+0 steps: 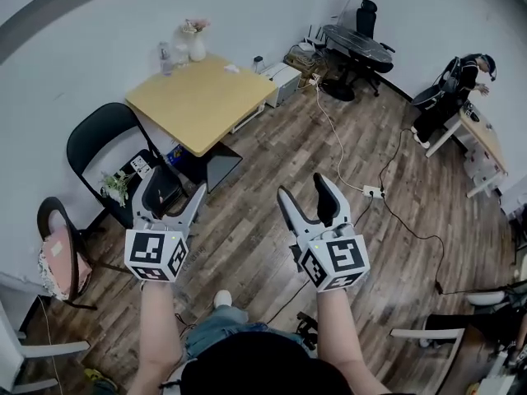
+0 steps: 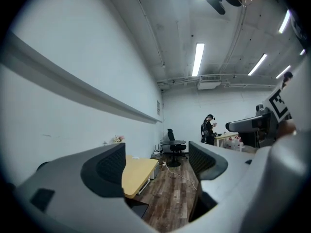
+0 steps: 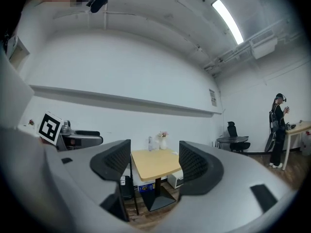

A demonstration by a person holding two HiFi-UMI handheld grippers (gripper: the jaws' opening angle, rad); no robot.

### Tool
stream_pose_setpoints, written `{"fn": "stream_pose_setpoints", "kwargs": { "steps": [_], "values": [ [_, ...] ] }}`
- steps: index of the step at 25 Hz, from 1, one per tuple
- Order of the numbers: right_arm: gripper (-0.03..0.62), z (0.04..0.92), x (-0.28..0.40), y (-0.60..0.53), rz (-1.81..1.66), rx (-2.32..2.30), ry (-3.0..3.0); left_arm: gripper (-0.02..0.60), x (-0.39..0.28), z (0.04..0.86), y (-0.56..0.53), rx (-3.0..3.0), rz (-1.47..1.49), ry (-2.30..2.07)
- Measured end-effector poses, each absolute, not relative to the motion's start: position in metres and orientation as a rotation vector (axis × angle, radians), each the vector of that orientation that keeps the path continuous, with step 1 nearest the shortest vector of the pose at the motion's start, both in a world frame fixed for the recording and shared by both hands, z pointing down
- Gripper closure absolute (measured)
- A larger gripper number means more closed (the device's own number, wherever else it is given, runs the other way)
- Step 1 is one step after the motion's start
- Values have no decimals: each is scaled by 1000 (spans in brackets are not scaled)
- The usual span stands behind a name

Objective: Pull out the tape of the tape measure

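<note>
No tape measure shows in any view. Both grippers are held up in the air over the wooden floor, short of the yellow table. My left gripper is open with nothing between its pads; the left gripper view looks past them along the table's edge and the floor. My right gripper is open and empty too, and its own view frames the table from the side. A small white object lies on the tabletop, too small to identify.
A vase of flowers and a bottle stand at the table's far corner. A black chair stands left of the table. A cable and power strip cross the floor. A person stands at a desk far right.
</note>
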State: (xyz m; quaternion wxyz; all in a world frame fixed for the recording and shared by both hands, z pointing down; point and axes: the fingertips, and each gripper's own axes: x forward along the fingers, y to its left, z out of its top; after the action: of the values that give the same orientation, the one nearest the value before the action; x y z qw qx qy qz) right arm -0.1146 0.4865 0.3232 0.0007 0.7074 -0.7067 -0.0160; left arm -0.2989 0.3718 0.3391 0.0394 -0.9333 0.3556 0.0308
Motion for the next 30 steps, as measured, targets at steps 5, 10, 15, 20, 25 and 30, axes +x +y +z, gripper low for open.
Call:
{"fn": "stream_pose_setpoints", "kwargs": {
  "steps": [5, 10, 15, 20, 25, 30],
  "values": [
    [271, 321, -115, 440, -88, 2300, -2123, 179, -302, 336, 319, -2844, 49, 1031],
    [272, 323, -113, 412, -135, 2319, -2051, 179, -304, 337, 283, -2840, 62, 1035],
    [319, 330, -105, 387, -145, 2283, -2019, 179, -298, 349, 260, -2864, 47, 1066],
    [421, 331, -87, 352, -158, 2303, -2013, 180, -287, 352, 230, -2864, 51, 1095],
    [407, 332, -60, 301, -130, 2275, -2062, 179, -262, 356, 187, -2859, 21, 1127],
    [325, 335, -18, 245, -62, 2249, -2110, 180, -221, 355, 140, -2842, -7, 1148]
  ]
}}
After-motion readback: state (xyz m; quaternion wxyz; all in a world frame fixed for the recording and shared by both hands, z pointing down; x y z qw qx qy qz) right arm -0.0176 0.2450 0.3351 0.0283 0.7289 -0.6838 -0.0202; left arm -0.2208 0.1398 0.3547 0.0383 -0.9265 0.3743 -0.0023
